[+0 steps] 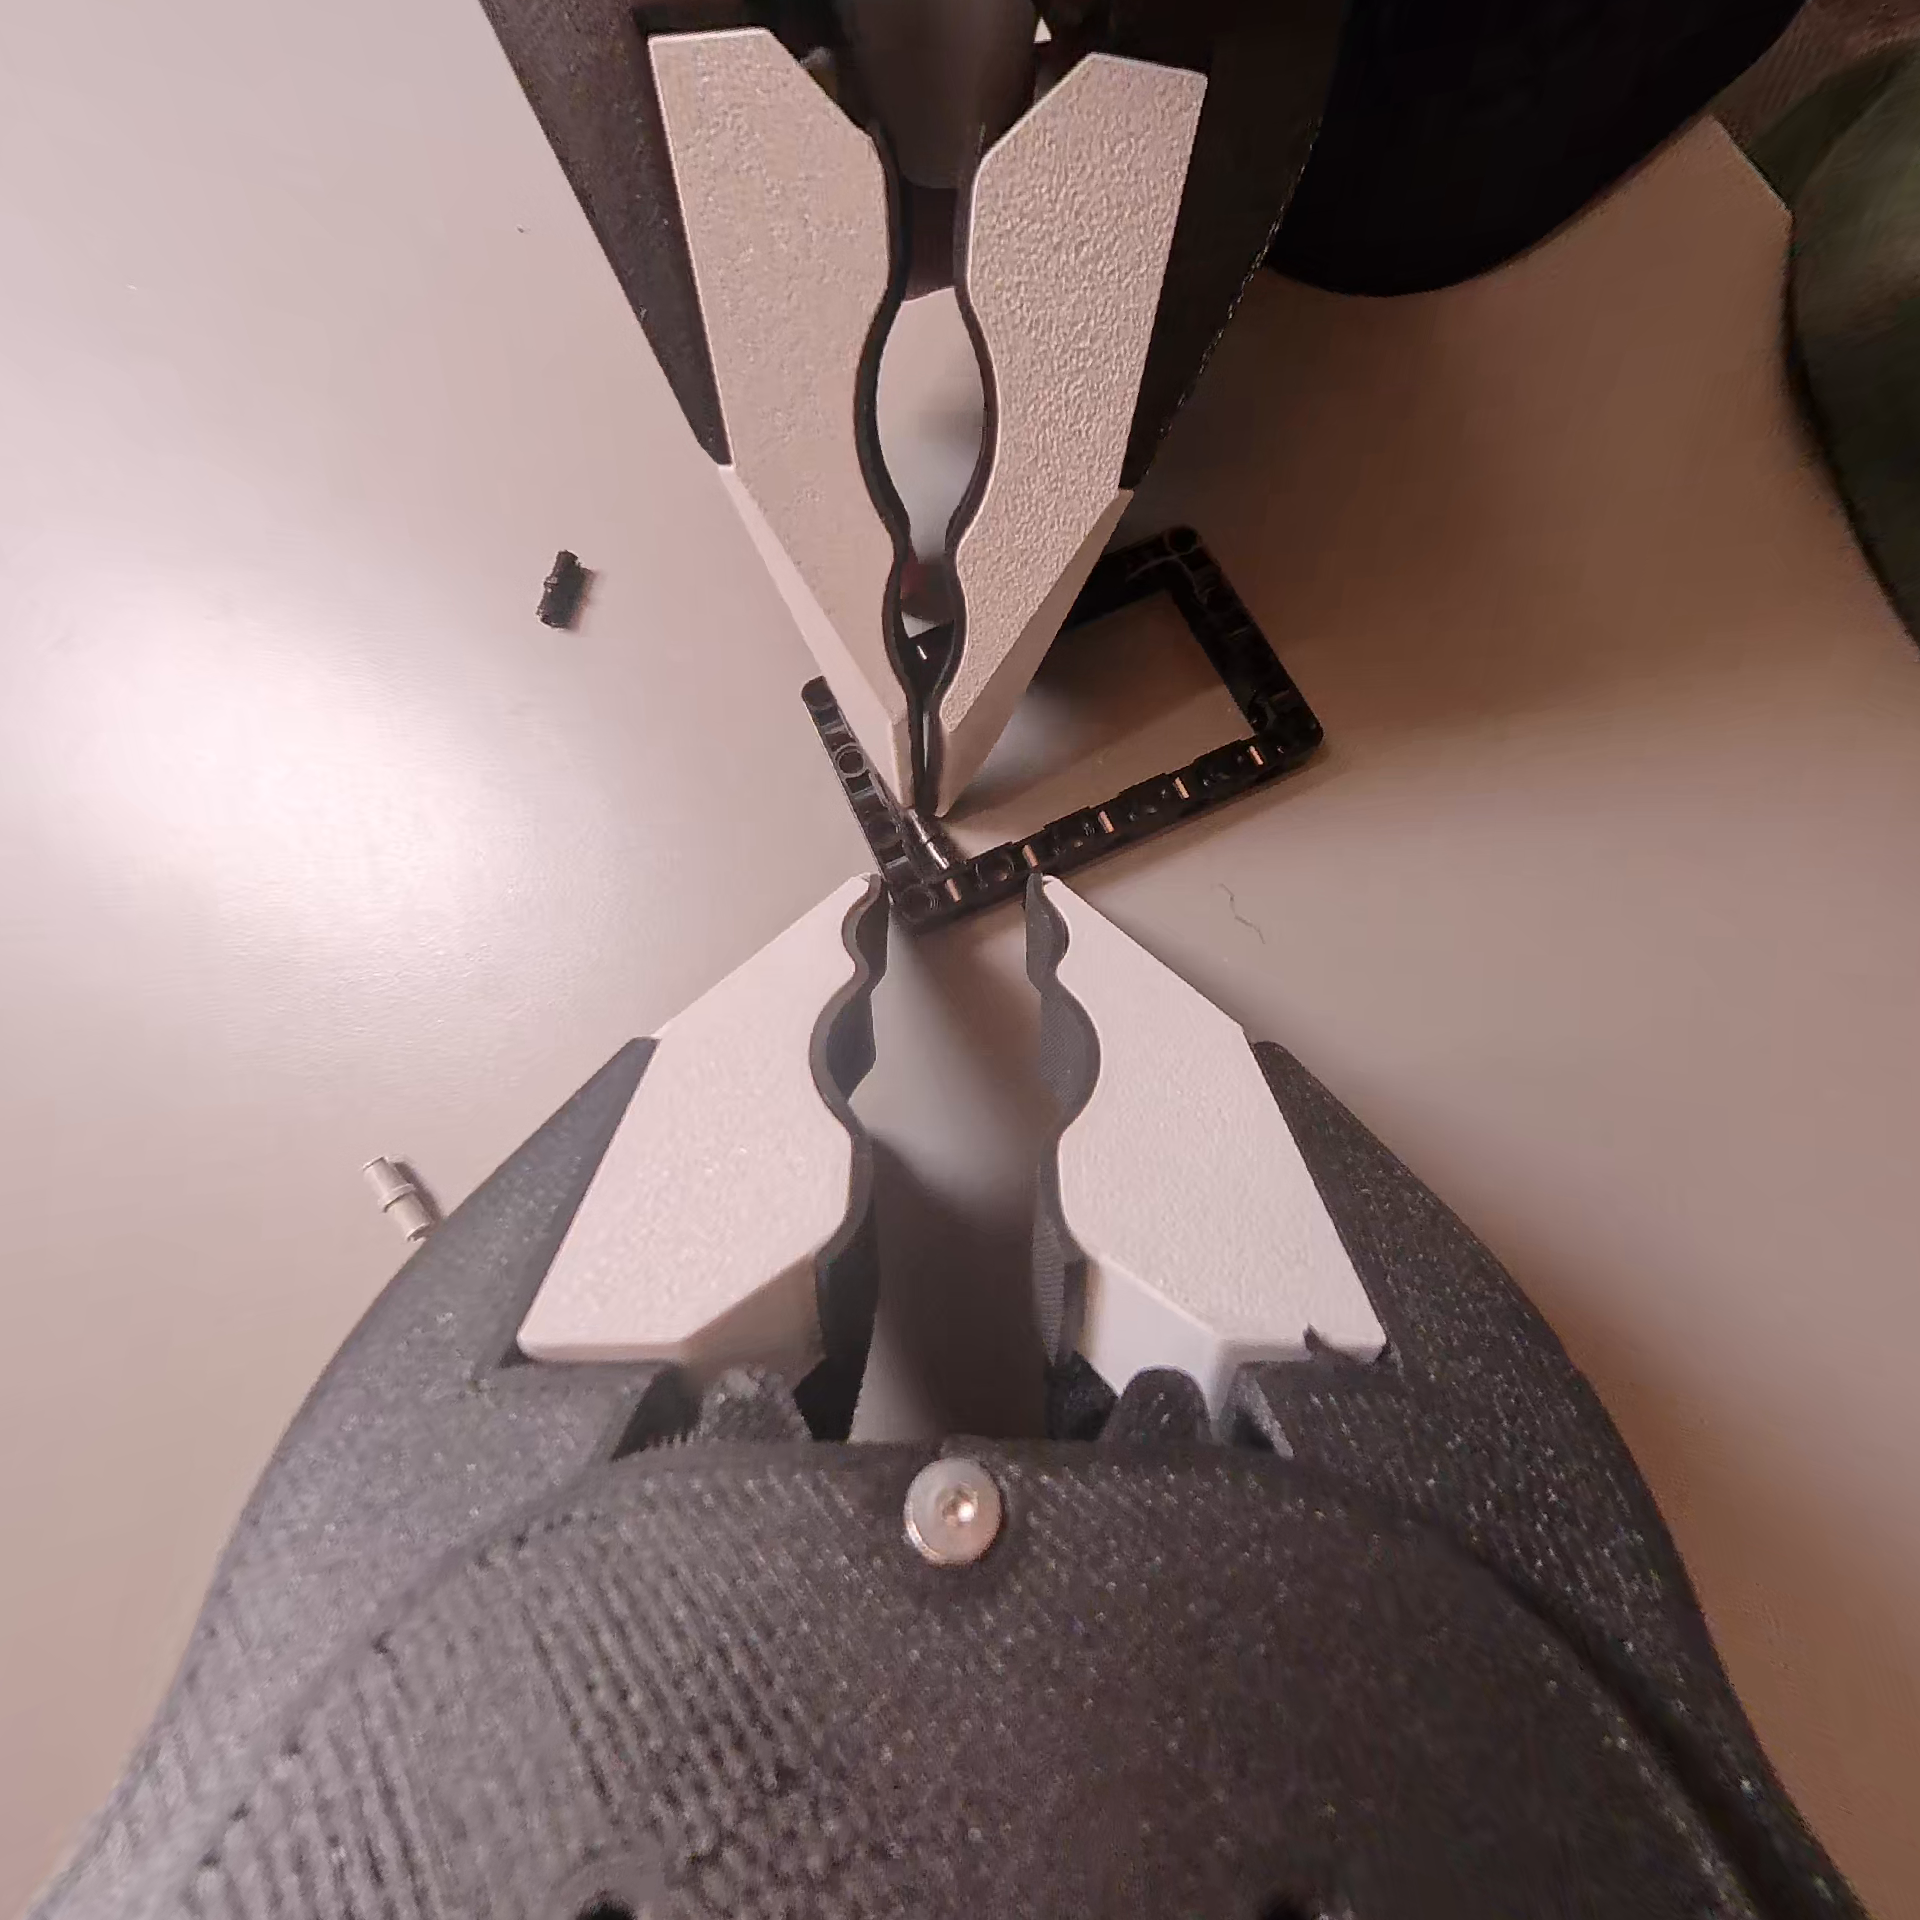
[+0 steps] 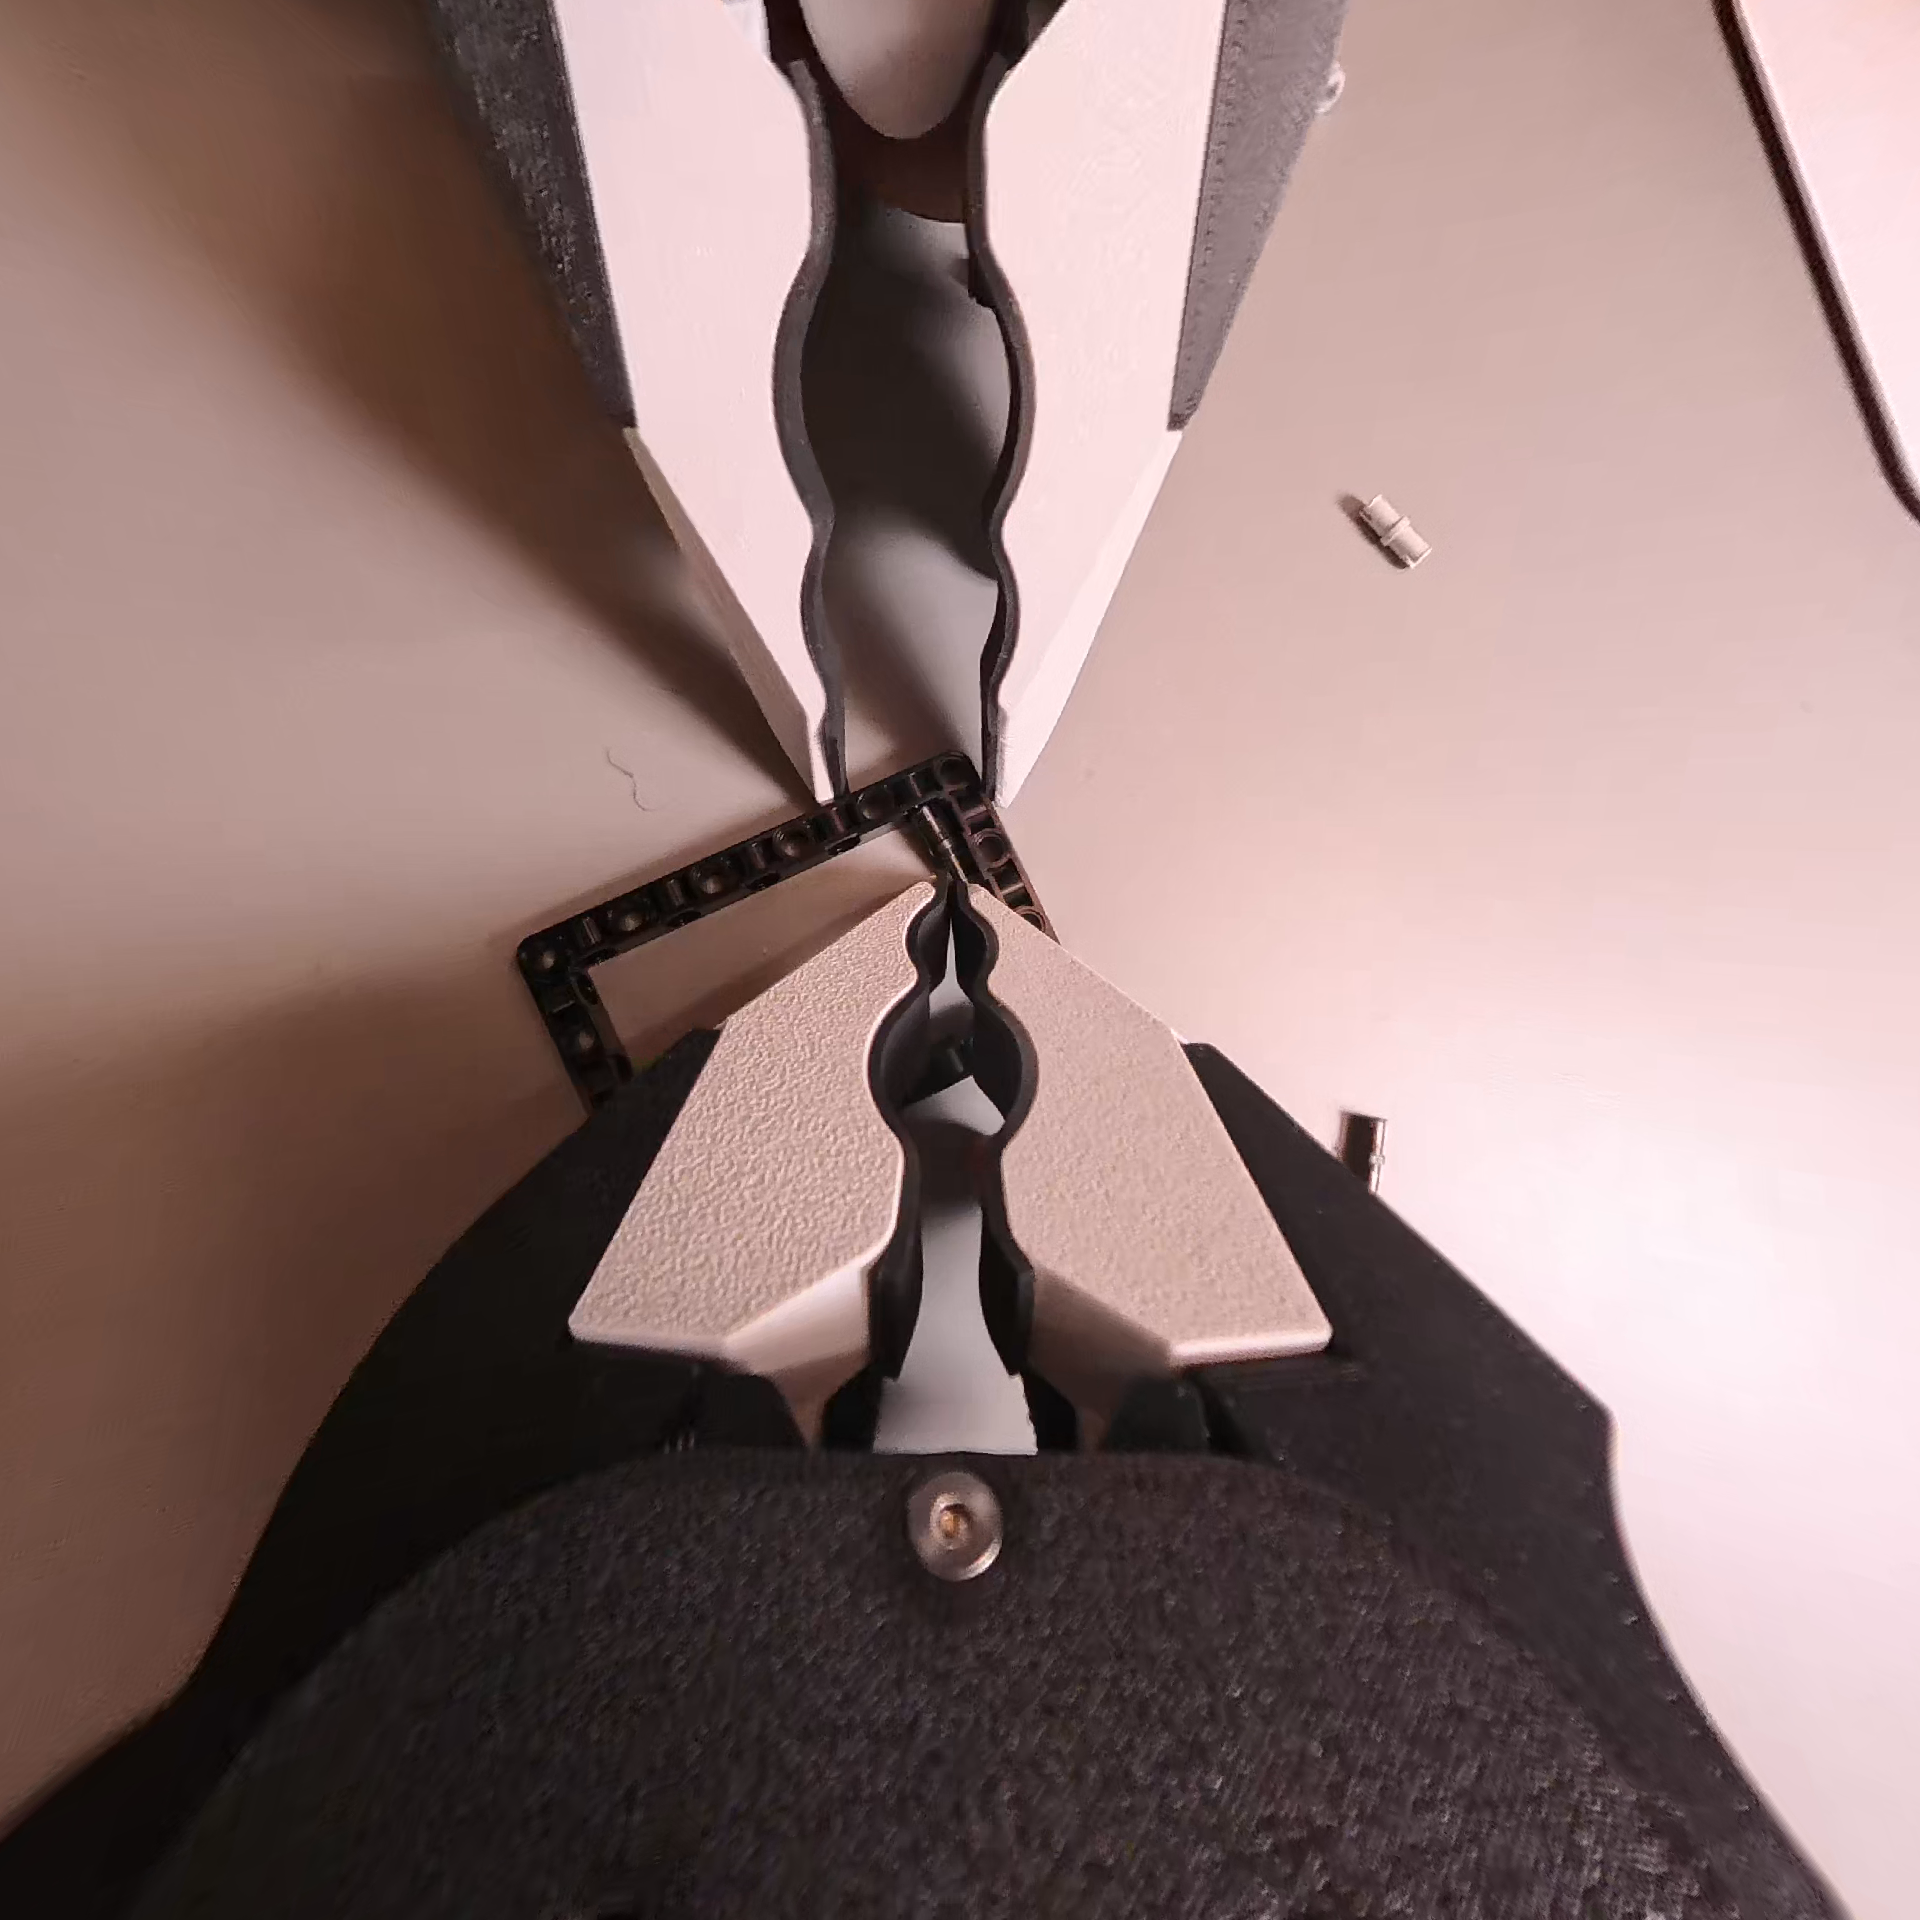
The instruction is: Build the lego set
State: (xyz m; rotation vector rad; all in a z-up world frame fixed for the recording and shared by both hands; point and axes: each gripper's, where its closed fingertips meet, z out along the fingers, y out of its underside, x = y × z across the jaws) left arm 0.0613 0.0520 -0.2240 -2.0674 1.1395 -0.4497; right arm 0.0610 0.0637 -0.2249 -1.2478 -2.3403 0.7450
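The black rectangular plastic beam frame (image 1: 1081,748) lies flat on the pale tabletop (image 1: 312,416), one corner between the parted tips of the left gripper (image 1: 956,891), whose jaws stand wide and hold nothing. Opposite, the right gripper (image 2: 951,896) is closed to a narrow slit, its tips just behind a small dark pin (image 2: 943,837) lying on the frame's corner; whether it grips the pin cannot be told. The step in hand appears to be pin insertion. The next move likely calls for steadying the frame and aligning the pin with a hole. Spare pins, one black (image 1: 562,588), one grey (image 2: 1392,531), lie well apart.
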